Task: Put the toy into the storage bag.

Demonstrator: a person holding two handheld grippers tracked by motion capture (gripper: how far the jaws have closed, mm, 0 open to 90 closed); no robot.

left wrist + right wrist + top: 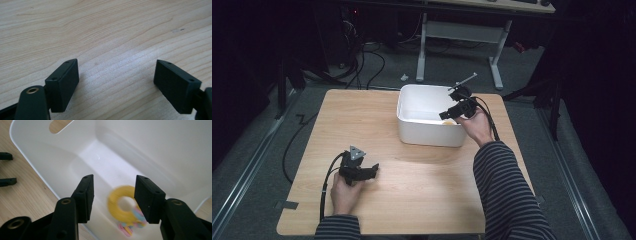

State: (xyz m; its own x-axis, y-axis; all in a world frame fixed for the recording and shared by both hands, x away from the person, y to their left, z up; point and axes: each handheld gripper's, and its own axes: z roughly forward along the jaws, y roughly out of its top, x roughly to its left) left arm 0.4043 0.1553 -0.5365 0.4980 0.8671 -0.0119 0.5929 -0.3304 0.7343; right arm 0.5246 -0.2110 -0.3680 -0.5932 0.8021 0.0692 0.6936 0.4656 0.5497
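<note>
A white plastic bin [427, 135] stands at the back right of the wooden table [422, 195]. My right gripper [447, 116] hangs over the bin's near right corner. In the right gripper view its jaws [113, 187] stand apart over the bin's inside [155, 147]. A blurred yellow ring [121, 206] with pastel strips [128, 228] lies below and between them, and neither pad touches it. A bit of yellow [450, 122] shows under that gripper in the high view. My left gripper [373, 171] rests low at the table's front left, open, with bare wood between its jaws [116, 75].
The bin has a handle slot [60, 125] in its wall. Behind the table stands a white desk frame [459, 35], with cables [367, 60] on the grey floor. Dark surroundings close in on both sides.
</note>
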